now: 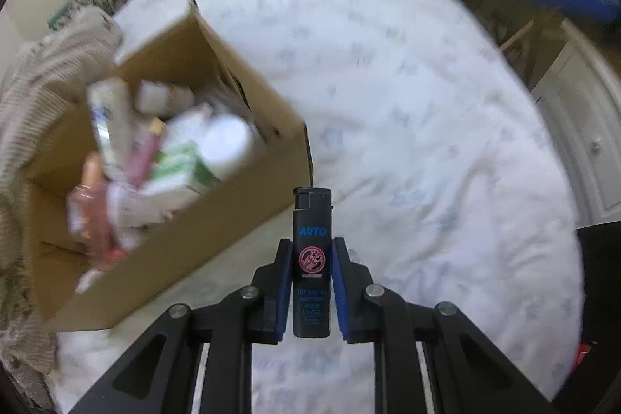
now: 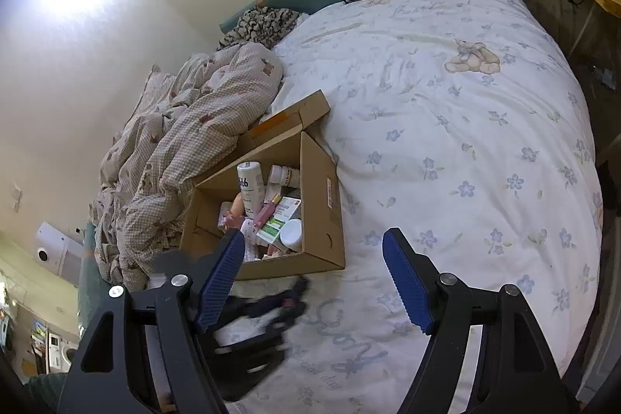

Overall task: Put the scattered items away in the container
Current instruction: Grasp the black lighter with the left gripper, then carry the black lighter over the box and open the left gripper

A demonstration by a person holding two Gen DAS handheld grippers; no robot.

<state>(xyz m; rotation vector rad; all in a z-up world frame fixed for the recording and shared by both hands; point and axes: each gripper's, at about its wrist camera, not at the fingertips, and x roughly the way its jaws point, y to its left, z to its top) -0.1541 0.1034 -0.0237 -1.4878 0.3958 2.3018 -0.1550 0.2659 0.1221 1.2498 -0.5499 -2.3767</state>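
Left claw [image 1: 311,247] clamps black lighter [image 1: 312,258] at lower centre, carry step; next needs swing over cardboard box [image 1: 217,251] at left, then drop; right claw [image 2: 312,247] spread, empty.

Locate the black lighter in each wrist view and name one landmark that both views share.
Left wrist view: the black lighter stands low in the centre, gripped between the left tongs.
Right wrist view: a dark blur near the lower left, just below the box, is probably the lighter in the left tongs, too smeared to confirm.
Shared landmark: the open cardboard box of toiletries on the floral bedsheet.
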